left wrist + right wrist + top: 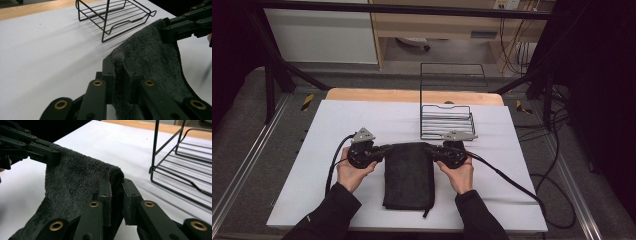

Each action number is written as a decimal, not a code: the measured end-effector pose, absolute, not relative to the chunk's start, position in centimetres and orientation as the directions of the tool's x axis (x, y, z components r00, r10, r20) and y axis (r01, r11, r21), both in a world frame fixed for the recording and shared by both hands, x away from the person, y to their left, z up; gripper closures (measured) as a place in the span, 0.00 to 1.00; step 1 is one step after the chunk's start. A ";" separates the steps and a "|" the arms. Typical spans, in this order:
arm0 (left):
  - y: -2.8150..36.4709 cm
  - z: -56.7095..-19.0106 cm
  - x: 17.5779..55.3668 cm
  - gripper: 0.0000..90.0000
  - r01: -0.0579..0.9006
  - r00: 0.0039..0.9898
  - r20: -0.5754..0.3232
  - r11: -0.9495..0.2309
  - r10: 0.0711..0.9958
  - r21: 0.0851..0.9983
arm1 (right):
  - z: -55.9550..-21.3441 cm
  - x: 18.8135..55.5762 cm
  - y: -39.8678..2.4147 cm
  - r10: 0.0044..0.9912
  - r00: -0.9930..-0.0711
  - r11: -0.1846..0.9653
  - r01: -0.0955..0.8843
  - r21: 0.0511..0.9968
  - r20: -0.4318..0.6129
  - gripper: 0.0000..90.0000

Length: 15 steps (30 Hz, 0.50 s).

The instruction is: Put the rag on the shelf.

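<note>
A dark grey towel (409, 175) lies folded lengthwise on the white table, its far edge lifted. My left gripper (388, 148) is shut on the towel's far left corner, and my right gripper (428, 148) is shut on the far right corner. In the left gripper view the towel (150, 57) is pinched between my jaws (119, 67), and the other gripper (175, 27) clamps the far corner. In the right gripper view the towel (75, 185) bunches between my jaws (115, 185), with the left gripper (47, 153) holding the opposite corner.
A black wire rack (447, 120) stands on the table just beyond the right gripper, close to the towel's far edge. The white table surface (337, 120) lies bare to the left. Cables (512, 185) trail off the right side.
</note>
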State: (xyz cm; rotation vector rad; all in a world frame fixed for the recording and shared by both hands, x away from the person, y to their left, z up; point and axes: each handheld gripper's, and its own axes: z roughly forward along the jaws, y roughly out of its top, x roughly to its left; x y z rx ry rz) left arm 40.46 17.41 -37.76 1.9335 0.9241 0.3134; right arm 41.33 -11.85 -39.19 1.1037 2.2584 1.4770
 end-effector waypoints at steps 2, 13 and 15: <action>17.4 -37.5 40.4 0.90 0.469 0.683 -0.152 -0.269 0.714 0.841 | -38.7 41.2 -11.9 0.692 -0.696 0.209 0.448 0.870 0.192 0.89; 17.4 -36.2 39.6 0.90 0.431 0.694 -0.140 -0.251 0.706 0.867 | -37.6 40.7 -12.3 0.692 -0.698 0.184 0.417 0.890 0.185 0.89; 17.4 -36.0 39.5 0.90 0.428 0.694 -0.139 -0.249 0.707 0.869 | -37.2 40.6 -12.3 0.691 -0.702 0.189 0.405 0.895 0.172 0.89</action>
